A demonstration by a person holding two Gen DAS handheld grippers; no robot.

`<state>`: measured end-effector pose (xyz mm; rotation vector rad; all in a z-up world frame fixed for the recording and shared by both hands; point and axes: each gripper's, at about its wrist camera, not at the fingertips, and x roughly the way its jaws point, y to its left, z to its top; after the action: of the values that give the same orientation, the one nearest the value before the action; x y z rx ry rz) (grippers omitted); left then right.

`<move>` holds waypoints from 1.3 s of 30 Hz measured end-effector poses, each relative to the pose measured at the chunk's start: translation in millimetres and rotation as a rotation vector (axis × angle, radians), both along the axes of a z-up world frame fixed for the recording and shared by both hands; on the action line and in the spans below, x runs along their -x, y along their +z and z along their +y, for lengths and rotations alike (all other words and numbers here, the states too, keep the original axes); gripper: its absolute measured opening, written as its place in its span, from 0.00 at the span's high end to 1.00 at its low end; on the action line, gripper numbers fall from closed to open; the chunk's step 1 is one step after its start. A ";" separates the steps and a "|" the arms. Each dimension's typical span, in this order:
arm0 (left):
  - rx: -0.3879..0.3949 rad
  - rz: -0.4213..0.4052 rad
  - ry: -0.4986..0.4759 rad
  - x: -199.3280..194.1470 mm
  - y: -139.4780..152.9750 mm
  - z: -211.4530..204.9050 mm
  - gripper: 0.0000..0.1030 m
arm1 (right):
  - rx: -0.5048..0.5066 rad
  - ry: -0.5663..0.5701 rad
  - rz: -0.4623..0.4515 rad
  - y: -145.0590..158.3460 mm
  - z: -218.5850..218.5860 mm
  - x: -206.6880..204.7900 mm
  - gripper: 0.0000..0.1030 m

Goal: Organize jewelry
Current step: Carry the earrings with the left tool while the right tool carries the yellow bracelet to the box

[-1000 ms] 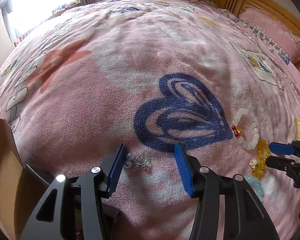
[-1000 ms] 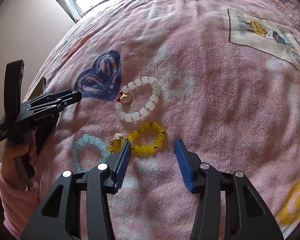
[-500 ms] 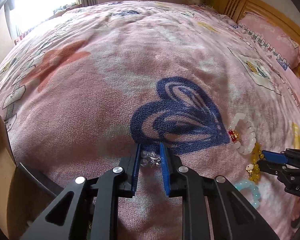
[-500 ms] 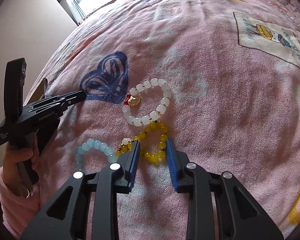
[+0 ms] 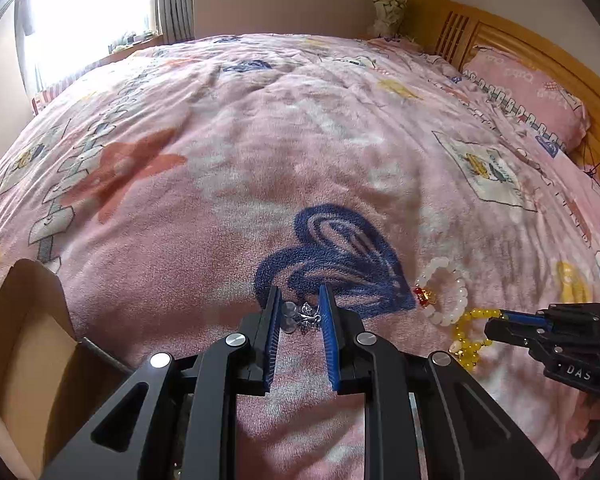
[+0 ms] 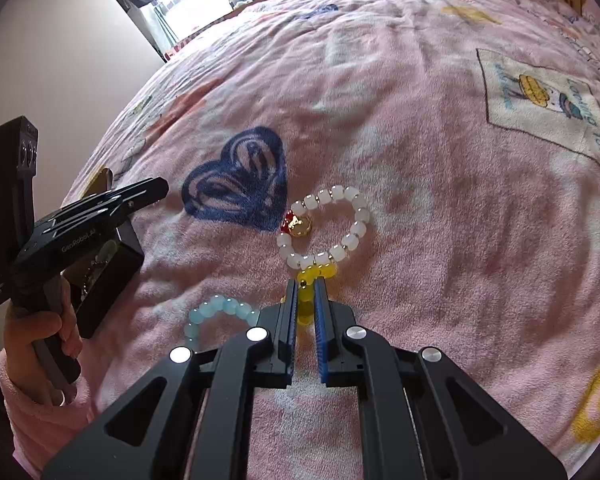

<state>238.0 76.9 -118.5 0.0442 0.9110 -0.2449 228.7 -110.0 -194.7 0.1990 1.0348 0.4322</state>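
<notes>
My left gripper (image 5: 299, 308) is shut on a small silver earring piece (image 5: 305, 318) and holds it just above the pink blanket, by the blue heart print (image 5: 332, 260). My right gripper (image 6: 307, 286) is shut on the yellow bead bracelet (image 6: 314, 276), which also shows in the left wrist view (image 5: 470, 336). A white bead bracelet (image 6: 328, 228) with a gold and red charm lies just beyond it, touching the yellow one. A light blue bead bracelet (image 6: 216, 312) lies to the left of my right gripper.
An open cardboard box (image 5: 24, 344) stands at the near left of the bed. A pink pillow (image 5: 528, 96) and a wooden headboard (image 5: 540, 52) are at the far right. A window (image 5: 84, 8) is at the far left.
Both grippers closed from open: the left onto the silver earring piece, the right onto the yellow bracelet. The left gripper has lifted slightly with the piece between its pads.
</notes>
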 end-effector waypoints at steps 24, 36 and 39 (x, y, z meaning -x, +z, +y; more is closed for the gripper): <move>0.003 -0.267 0.196 94.8 123.9 57.4 0.80 | -0.139 0.171 -0.214 118.6 65.3 36.7 0.91; 0.003 -0.280 0.272 106.1 134.2 94.6 0.80 | -0.109 0.266 -0.258 151.7 146.9 34.9 0.91; 0.019 -0.268 0.279 109.2 133.4 103.5 0.80 | -0.118 0.275 -0.250 155.2 162.0 29.3 0.91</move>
<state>128.8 180.5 14.9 -0.0666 0.6383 0.0124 199.4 51.9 -39.5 0.1038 0.7925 0.7497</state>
